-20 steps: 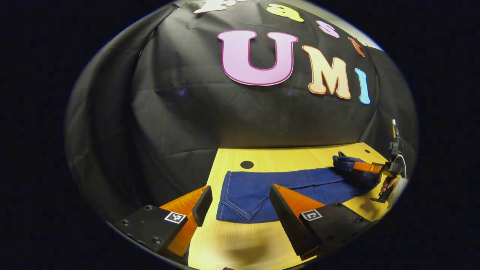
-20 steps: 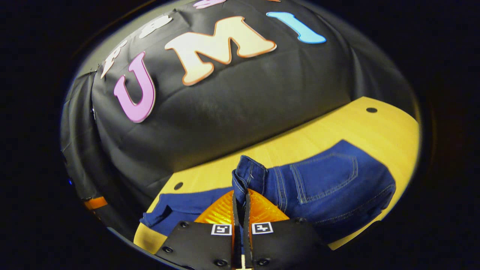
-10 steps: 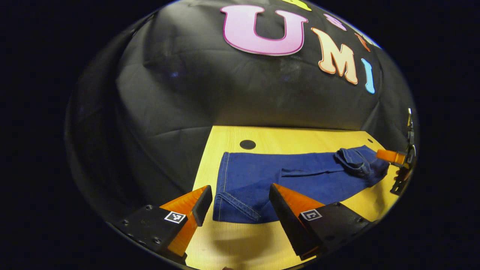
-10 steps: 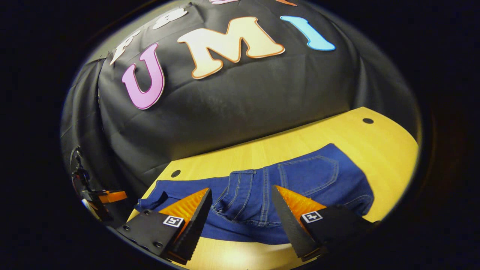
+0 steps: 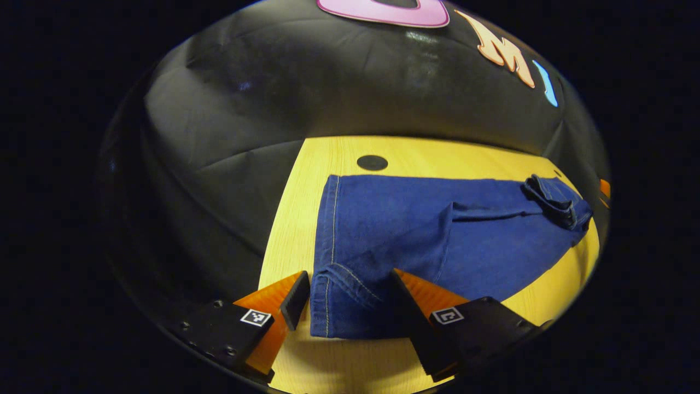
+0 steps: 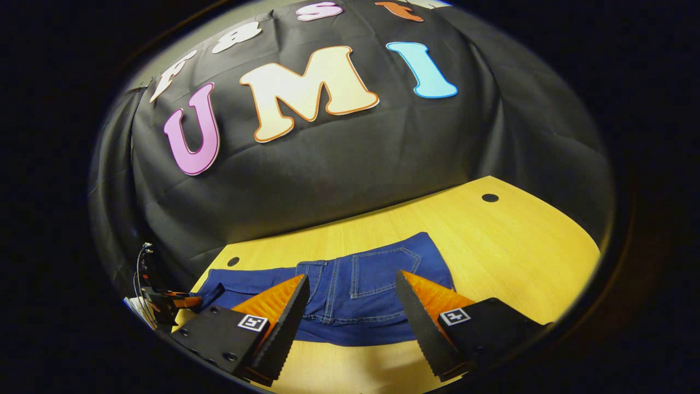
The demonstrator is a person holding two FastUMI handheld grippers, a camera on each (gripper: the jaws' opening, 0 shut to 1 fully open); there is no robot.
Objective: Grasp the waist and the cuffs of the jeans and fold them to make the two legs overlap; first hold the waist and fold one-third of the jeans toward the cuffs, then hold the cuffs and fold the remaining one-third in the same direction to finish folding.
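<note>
Your left tongs gape, straddling the jeans cuffs at 6 o'clock; your right tongs hang released over the waist on the counter.

In the left gripper view, the right finger of the left tongs covers part of the near cuff of the jeans; whether either finger touches the denim cannot be determined. At the far right edge the waist end is bunched, and its layers cannot be separated. An orange sliver is cut off by the edge there and is too small to identify.

In the right gripper view, the fingers of the right tongs hide the near edge of the waist. The far tongs at lower left are small and dark, and their opening is unreadable. The counter is cut off at the right edge.
</note>
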